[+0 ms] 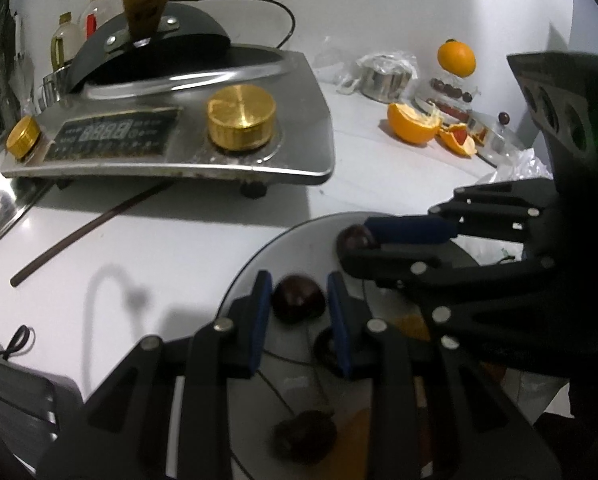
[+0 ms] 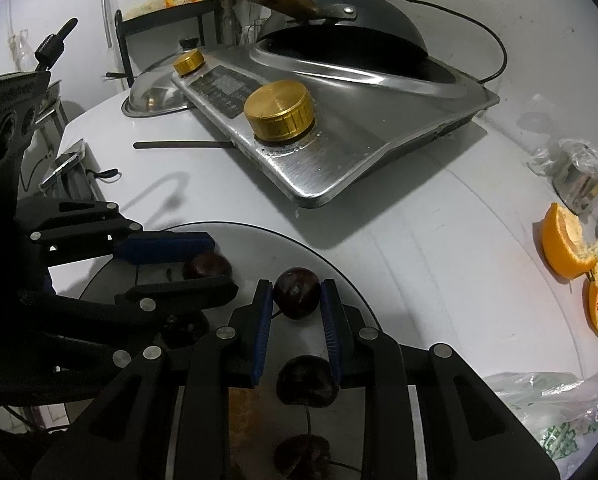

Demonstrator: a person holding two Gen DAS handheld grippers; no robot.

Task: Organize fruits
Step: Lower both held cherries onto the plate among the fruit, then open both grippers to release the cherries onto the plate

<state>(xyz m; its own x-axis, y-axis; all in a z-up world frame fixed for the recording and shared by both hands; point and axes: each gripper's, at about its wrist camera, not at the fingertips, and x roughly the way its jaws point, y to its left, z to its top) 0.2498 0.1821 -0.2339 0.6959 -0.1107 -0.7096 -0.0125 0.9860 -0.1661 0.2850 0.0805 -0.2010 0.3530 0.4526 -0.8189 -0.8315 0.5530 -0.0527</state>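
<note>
Left wrist: white counter [image 1: 179, 248], steel cooktop [image 1: 291, 148], possibly glass plate [image 1: 267, 256].

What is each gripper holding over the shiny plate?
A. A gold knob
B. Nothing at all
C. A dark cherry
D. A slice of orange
C: the right gripper pinches a dark cherry between its blue fingers over the plate, and the left gripper has a cherry between its fingers too.
</note>
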